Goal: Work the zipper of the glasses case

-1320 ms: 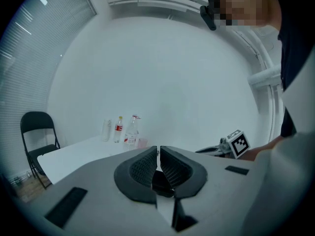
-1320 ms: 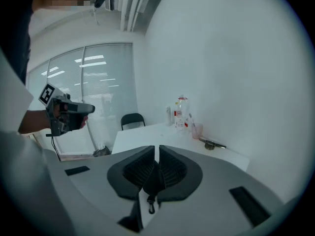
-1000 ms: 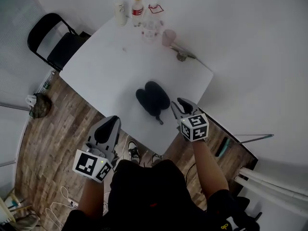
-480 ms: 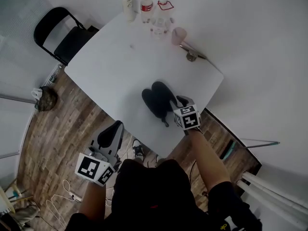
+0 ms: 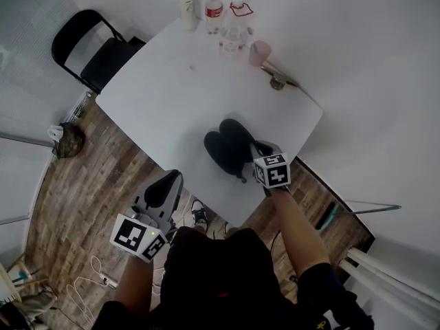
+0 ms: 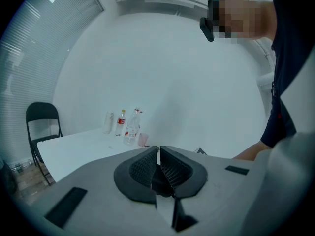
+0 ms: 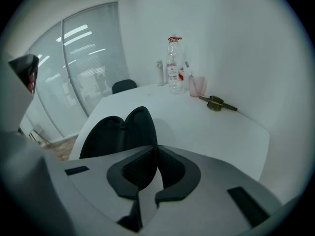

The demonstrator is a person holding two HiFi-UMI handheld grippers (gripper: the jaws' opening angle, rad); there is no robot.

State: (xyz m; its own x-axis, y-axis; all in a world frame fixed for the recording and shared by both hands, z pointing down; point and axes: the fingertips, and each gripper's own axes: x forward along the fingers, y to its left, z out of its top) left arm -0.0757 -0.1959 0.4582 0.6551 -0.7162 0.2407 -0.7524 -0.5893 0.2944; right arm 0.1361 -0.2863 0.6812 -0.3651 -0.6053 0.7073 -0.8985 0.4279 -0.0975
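A black glasses case point(image 5: 223, 148) lies unzipped on the white table point(image 5: 158, 95), its two halves spread apart; in the right gripper view the case point(image 7: 123, 132) shows its dark inside. Its zipper pull point(image 5: 241, 178) trails off the near end. My right gripper point(image 5: 253, 146) is at the case's right half, its jaws closing until the tips nearly meet. In its own view the right gripper point(image 7: 157, 149) has the case's rim running down to the tips, with nothing visible between the pads. My left gripper point(image 5: 172, 177) hangs off the table's near edge, and its own view shows the left gripper point(image 6: 158, 149) shut and empty.
At the table's far edge stand a can point(image 5: 188, 12), a red-labelled bottle point(image 5: 214, 2), a clear bottle point(image 5: 236, 27) and a pink cup point(image 5: 259, 52). A brass-coloured tool point(image 5: 278, 81) lies near the right edge. A black chair point(image 5: 96, 53) stands at the far left.
My right gripper has moved forward and left, up against the case's right half. The left gripper has stayed low off the table's near edge.
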